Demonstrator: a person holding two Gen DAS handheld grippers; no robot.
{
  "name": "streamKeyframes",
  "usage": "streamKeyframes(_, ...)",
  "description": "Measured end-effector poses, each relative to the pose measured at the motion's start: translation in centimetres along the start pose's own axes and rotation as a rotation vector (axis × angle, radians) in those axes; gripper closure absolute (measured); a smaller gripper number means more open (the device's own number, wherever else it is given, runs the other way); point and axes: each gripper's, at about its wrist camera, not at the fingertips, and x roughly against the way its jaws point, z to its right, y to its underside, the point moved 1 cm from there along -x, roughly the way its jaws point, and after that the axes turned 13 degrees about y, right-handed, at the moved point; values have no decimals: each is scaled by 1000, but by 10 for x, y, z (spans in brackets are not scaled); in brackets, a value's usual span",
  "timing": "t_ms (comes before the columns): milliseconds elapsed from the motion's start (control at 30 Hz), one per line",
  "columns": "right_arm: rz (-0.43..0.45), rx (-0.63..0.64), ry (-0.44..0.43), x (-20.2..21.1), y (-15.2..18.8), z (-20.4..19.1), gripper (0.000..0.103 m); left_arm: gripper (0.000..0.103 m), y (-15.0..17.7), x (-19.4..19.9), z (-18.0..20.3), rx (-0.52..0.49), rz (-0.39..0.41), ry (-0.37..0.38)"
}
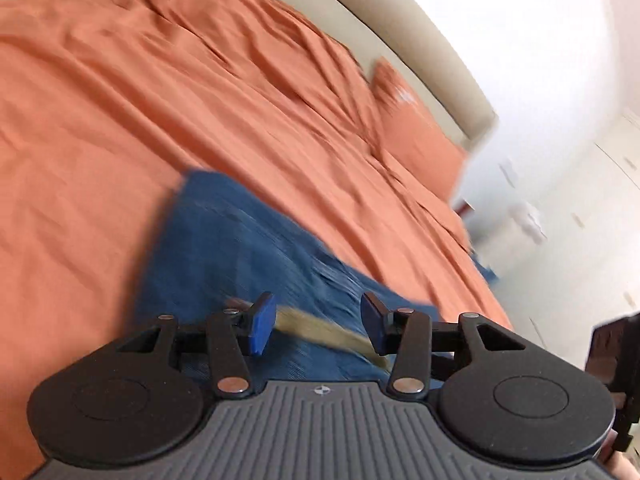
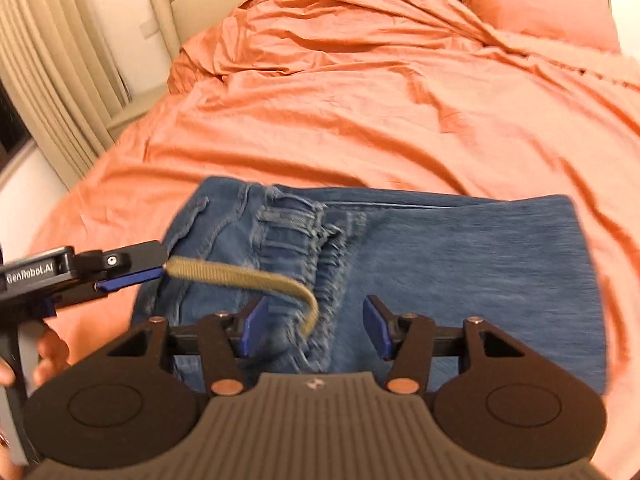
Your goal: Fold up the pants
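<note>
Blue jeans [image 2: 420,272] lie folded on the orange bed cover, waistband and belt loops at the left. A tan webbing belt [image 2: 248,280] runs from the waistband out to the left. My left gripper [image 2: 160,270] comes in from the left in the right wrist view, its tip at the belt's end. In its own view its jaws stand apart over the jeans [image 1: 224,248], with the belt [image 1: 332,334] lying between them; my left gripper [image 1: 318,326] looks open. My right gripper [image 2: 316,330] is open, low over the waistband.
The orange duvet [image 2: 360,120] covers the bed, rumpled toward the beige headboard [image 2: 168,4]. An orange pillow [image 2: 532,4] lies at the far right. Curtains [image 2: 52,60] hang at the left. White wardrobe doors [image 1: 580,200] stand beyond the bed's edge.
</note>
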Motion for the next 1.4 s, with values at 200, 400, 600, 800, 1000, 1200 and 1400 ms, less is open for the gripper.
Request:
streamKeyframes(200,-57,-128,-61,-50,-17,3,43,54,-16,-6,-26,31,38,-94)
streamKeyframes(400,-94,-247,-160,-94,-29,13,52,61,-19,-10,-45,93,32,-113)
streamKeyframes(600,-169,-406,-304,-135,-36,28,55,61,-18,-16,-48,65,27,-118)
streamKeyframes(800,-231,-514,-418,-152,-25,28,79,61,-17,-19,-47,41,18,-129)
streamKeyframes(1000,-118,-348,-347,-110,-45,6,88,66,-24,-1,-47,90,81,-37)
streamKeyframes(1200,2,-134,-290,-34,-88,-36,89,66,-33,34,-52,132,163,50)
streamKeyframes(1400,70,-25,-208,30,-126,-43,89,66,-31,37,-45,135,146,91)
